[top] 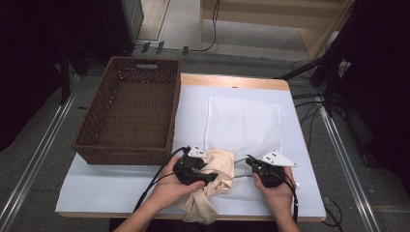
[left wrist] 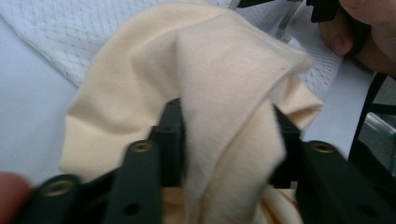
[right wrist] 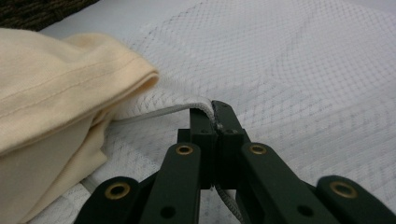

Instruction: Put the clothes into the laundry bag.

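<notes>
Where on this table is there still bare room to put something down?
Bare patches: the table in front of the wicker basket, the strip between basket and mesh bag, and the basket's own floor. Crowded: the near edge, where the left gripper grips the cream cloth and the right gripper pinches the bag's edge.

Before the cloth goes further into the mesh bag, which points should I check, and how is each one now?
1. Right gripper shut on the mesh bag edge: ok.
2. Bag edge lifted off the table: ok.
3. Cloth between the left gripper jaws: ok.
4. Left pads pressing the cloth firmly: cannot tell.
5. Cloth at the bag mouth: ok.
6. Part of the cloth hangs over the near table edge: not ok.
</notes>
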A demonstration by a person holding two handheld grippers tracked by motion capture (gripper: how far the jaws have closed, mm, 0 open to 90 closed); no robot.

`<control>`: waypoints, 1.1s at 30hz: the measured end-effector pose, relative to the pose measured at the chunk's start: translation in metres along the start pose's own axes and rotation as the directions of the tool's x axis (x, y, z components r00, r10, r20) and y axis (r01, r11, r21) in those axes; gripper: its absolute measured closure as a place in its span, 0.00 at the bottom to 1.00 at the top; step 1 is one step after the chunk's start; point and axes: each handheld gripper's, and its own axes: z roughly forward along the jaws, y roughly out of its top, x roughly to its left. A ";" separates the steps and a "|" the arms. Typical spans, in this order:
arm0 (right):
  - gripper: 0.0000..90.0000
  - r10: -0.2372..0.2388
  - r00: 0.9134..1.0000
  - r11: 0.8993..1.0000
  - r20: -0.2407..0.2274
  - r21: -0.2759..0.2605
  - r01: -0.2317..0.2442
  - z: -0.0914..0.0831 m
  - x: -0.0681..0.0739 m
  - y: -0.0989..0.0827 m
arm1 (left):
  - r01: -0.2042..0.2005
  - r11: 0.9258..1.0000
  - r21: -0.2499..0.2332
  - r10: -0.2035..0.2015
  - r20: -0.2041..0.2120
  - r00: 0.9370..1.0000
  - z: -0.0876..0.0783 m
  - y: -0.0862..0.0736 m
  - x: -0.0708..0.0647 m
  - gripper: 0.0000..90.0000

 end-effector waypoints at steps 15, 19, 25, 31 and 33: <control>1.00 0.028 1.000 1.000 -0.011 0.009 -0.028 0.019 0.003 0.019 | -0.104 0.995 -0.005 0.103 0.197 0.975 -0.010 0.011 -0.020 0.84; 1.00 0.034 0.999 0.999 -0.020 0.003 -0.034 0.022 0.004 0.024 | -0.160 0.987 0.034 0.148 0.235 0.961 -0.002 0.015 -0.028 0.84; 1.00 0.043 0.996 0.995 -0.081 -0.090 -0.050 0.002 0.010 0.037 | -0.100 0.993 0.059 0.085 0.223 0.971 0.015 0.023 -0.027 0.84; 1.00 0.004 0.996 0.990 -0.090 -0.140 -0.016 -0.012 0.021 0.045 | 0.031 0.999 -0.037 -0.027 0.105 0.994 0.003 0.034 -0.016 0.84; 1.00 0.000 0.997 0.991 -0.082 -0.137 -0.012 -0.013 0.022 0.043 | 0.079 0.994 -0.080 -0.074 0.061 0.995 -0.001 0.035 -0.010 0.84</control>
